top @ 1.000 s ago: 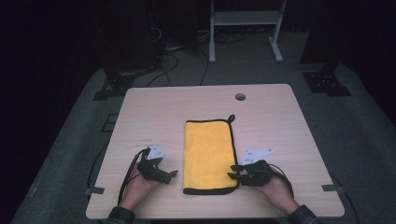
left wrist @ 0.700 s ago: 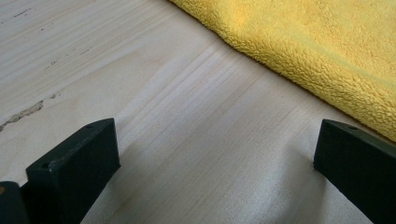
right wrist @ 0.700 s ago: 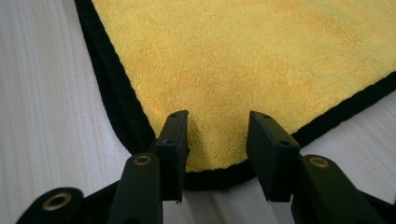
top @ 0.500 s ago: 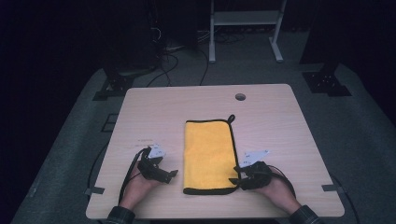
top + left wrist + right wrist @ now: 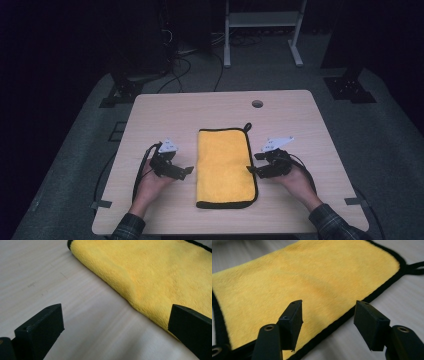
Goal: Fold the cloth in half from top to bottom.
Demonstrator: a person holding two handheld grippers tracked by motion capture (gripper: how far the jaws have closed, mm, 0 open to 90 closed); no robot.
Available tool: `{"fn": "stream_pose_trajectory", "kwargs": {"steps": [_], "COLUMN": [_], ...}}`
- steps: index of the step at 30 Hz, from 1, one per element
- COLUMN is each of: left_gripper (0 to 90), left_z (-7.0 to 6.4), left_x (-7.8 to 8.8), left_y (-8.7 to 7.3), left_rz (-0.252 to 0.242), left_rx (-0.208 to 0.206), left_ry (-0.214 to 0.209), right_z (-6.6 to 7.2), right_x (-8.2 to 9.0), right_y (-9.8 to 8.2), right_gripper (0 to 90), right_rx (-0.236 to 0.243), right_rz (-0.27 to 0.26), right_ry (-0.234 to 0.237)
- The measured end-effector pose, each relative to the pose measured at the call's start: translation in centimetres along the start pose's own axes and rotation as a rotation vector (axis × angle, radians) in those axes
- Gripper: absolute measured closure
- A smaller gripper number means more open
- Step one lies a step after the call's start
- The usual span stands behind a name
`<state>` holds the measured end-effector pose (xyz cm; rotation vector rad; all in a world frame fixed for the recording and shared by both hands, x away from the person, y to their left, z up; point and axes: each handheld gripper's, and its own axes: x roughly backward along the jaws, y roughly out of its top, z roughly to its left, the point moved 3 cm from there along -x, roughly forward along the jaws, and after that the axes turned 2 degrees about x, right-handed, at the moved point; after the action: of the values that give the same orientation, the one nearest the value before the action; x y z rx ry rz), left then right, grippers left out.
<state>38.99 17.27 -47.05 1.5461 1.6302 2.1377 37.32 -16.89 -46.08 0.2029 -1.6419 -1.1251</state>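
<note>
Table (image 5: pixel 165 115), qty 1: pale wood top, 1 round hole (image 5: pixel 257 103) near far edge; yellow cloth (image 5: pixel 225 165), qty 1: folded to a long rectangle w/ black trim, lying flat at mid-table toward the near edge, 1 black hanging loop (image 5: pixel 247 127) at its far right corner; grippers, qty 2, one per hand, each w/ 1 grey three-cornered plate on top; left gripper (image 5: pixel 185 171): just beside cloth's left edge, not touching it in the high view, jaws wide apart, nothing between them but bare wood & the cloth's folded edge beyond in the left gripper view (image 5: pixel 110 322); right gripper (image 5: pixel 252 169): at cloth's right edge, jaws have just been opening, now parted abt halfway, pads off the fabric; in the right gripper view (image 5: pixel 327 320) the black-trimmed edge runs between the jaws, unpinched; cables, qty 2, 1 trailing from each gripper; floor beyond the table: 1 white metal frame (image 5: pixel 260 30), sev. dark cables (image 5: pixel 190 65).
</note>
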Motion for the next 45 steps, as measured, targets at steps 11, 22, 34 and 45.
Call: {"fn": "stream_pose_trajectory", "kwargs": {"steps": [11, 22, 34, 45], "left_gripper": [13.1, 19.5, 24.1, 31.8], "left_z": [1.6, 3.6, 5.1, 5.5], "left_x": [-1.9, -5.2, -8.6, -10.1], "left_y": [3.6, 6.9, 7.0, 6.2], "left_rz": [-0.019, -0.02, 0.012, 0.036], "left_rx": [-0.026, -0.036, -0.008, 0.01], "left_ry": [-0.023, 0.013, 0.022, -0.006], "right_z": [-3.6, -7.5, -9.7, -10.0], "right_x": [-1.4, -4.7, -9.0, -10.2], "right_y": [2.6, 4.6, 4.4, 4.5], "right_gripper": [39.0, 37.7, 32.6, 28.4], "right_rx": [-0.018, -0.053, -0.077, -0.058], "right_rz": [-0.03, -0.03, -0.018, 0.031], "right_ry": [-0.02, -0.073, -0.131, -0.128]}}
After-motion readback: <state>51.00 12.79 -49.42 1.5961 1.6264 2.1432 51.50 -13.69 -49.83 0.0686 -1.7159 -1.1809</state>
